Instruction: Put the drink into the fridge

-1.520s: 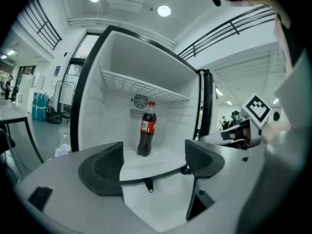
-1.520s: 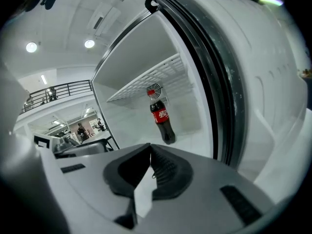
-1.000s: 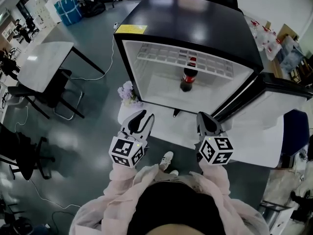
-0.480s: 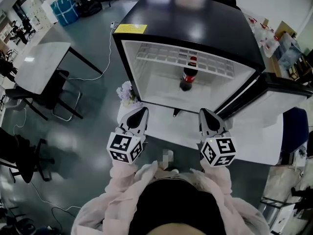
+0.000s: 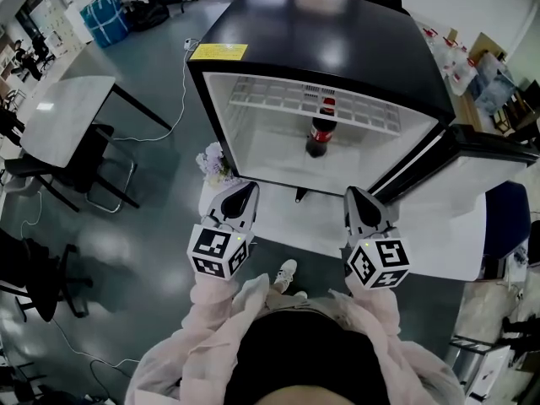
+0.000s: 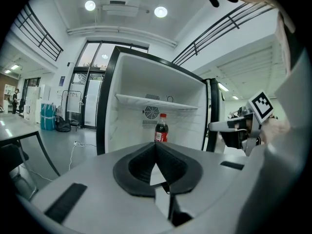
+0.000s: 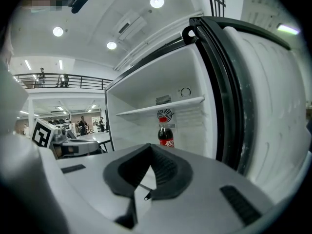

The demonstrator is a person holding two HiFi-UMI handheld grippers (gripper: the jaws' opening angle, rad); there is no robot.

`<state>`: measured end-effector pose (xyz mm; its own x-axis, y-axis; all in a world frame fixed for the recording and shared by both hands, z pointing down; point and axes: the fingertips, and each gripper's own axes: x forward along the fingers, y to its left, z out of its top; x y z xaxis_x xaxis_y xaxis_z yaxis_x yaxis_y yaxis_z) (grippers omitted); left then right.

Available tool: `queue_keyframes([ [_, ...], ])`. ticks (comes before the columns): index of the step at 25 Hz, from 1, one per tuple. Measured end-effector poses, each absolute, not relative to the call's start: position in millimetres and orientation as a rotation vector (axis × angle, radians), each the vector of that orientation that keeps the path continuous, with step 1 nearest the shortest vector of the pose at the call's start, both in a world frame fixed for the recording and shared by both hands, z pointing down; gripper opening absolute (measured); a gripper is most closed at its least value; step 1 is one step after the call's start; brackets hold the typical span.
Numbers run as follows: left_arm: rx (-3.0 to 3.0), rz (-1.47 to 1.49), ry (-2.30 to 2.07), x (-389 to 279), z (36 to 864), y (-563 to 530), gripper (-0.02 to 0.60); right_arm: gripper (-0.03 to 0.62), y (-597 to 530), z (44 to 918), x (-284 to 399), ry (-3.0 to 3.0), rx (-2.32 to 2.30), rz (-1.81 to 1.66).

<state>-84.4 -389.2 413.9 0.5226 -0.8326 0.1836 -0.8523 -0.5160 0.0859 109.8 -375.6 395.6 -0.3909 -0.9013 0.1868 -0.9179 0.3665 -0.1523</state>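
Left gripper [image 5: 245, 190] and right gripper [image 5: 355, 194] level before the fridge [image 5: 337, 32], fingers [image 6: 176, 164] together, empty.

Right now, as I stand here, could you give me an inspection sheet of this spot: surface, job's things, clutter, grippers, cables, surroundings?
Surface: glossy grey floor.
Job's things: cola bottle upright inside the open fridge, under its wire shelf; door swung open at the right.
Clutter: small flower bunch beside the fridge; bags at far right.
Grippers: left gripper and right gripper both shut, empty, in front of the fridge.
Cables: white cable on the floor, left of the fridge.
Surroundings: white table, black chair, blue bag.
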Motion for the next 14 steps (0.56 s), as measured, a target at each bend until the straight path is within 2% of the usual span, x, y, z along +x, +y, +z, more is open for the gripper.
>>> queue_keyframes([
  [14,2.592,0.212,-1.439,-66.9,423.3,-396.8,0.011,0.008,-376.7,403.9,111.8,-2.526,1.696,0.396],
])
